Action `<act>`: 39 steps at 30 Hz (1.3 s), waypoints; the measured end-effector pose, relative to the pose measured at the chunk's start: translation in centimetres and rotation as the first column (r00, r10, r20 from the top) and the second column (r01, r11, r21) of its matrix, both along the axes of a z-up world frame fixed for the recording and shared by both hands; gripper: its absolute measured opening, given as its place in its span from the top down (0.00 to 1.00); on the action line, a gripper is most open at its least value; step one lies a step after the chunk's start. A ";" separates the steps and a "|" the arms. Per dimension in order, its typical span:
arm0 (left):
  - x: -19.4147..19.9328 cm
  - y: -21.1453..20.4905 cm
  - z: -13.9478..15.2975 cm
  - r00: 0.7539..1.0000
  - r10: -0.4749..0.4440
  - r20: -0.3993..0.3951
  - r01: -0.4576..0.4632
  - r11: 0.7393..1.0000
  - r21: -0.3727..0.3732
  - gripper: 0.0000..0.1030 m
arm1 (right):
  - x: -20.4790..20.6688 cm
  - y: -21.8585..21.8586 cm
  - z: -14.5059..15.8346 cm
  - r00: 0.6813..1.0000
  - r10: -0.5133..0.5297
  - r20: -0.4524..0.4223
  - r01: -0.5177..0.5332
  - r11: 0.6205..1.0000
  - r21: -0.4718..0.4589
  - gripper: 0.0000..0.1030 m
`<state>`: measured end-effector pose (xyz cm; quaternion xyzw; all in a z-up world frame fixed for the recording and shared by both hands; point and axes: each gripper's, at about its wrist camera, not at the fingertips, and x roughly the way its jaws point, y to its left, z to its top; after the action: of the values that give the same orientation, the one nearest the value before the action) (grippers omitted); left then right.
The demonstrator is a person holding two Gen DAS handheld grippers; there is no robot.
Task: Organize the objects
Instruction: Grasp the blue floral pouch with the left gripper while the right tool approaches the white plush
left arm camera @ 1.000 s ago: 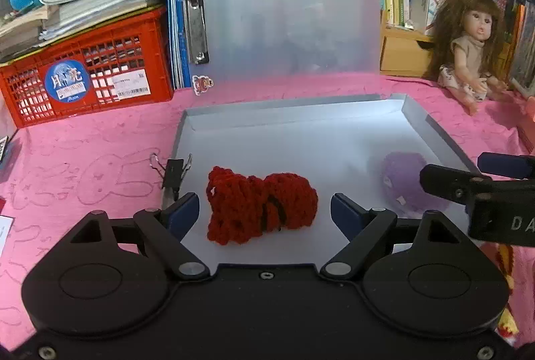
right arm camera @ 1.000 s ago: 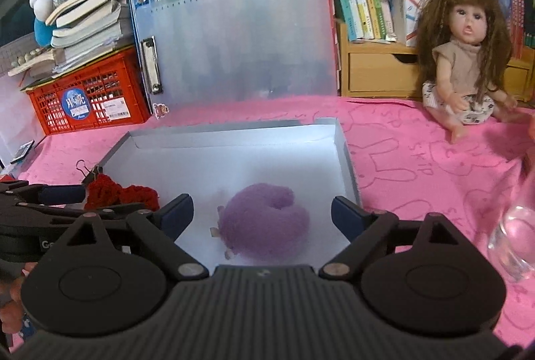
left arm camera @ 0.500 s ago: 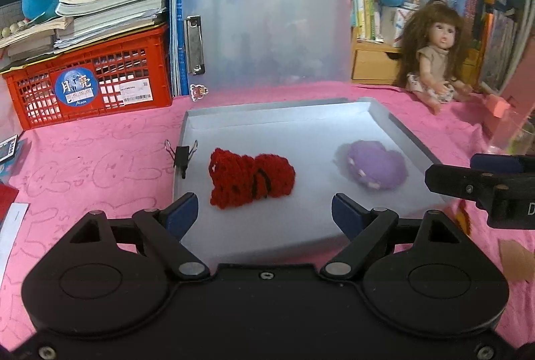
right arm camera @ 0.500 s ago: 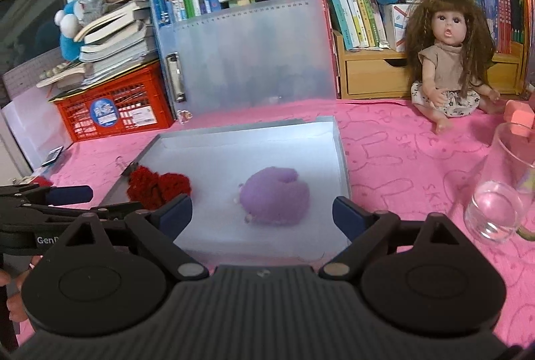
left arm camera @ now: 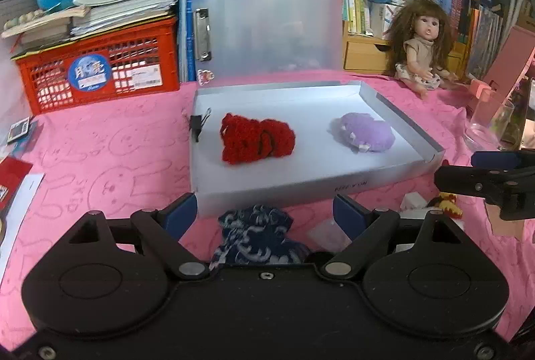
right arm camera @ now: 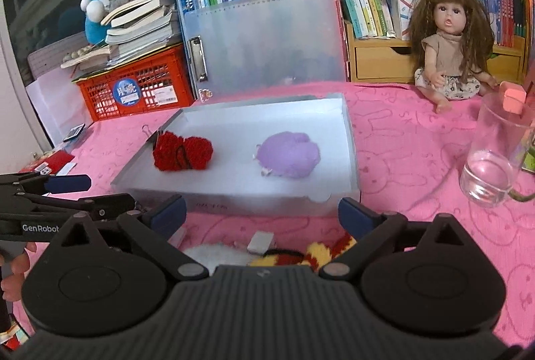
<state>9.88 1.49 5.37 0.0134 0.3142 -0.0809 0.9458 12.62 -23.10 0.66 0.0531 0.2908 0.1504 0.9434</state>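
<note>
A pink tablecloth point(left arm camera: 100, 166) carries a grey tray point(left arm camera: 384, 182), glass point(right arm camera: 491, 166) and doll point(right arm camera: 448, 59).

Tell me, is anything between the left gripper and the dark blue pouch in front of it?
Nothing visible is. The pouch lies on the pink cloth right between the open left gripper fingers, in front of the tray.

Left tool point(left arm camera: 264, 215) and right tool point(right arm camera: 262, 213), both apparently empty, jaws wide apart.
</note>
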 end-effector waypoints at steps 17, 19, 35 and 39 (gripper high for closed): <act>-3.3 1.0 -1.8 1.000 0.008 0.001 -0.008 1.000 -0.002 0.15 | -4.5 2.7 -0.5 0.994 0.109 0.009 -0.108 0.993 -0.047 0.02; -3.2 0.9 -1.9 1.000 0.010 0.000 -0.010 1.000 -0.002 0.16 | -4.7 2.8 -0.8 0.994 0.111 -0.001 -0.111 0.993 -0.045 0.02; -2.3 0.7 -2.9 1.000 0.021 -0.023 -0.021 1.000 -0.008 0.21 | -4.5 2.8 -2.7 0.993 0.101 -0.060 -0.103 0.994 -0.022 0.02; -2.0 0.6 -3.0 0.999 0.022 -0.025 -0.023 1.000 -0.014 0.23 | -4.3 2.9 -2.8 0.993 0.101 -0.061 -0.102 0.995 -0.021 0.02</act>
<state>7.83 2.13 2.34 0.0021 0.3256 -0.0726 0.9427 8.32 -20.17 -2.13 0.0313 0.3228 0.1929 0.9261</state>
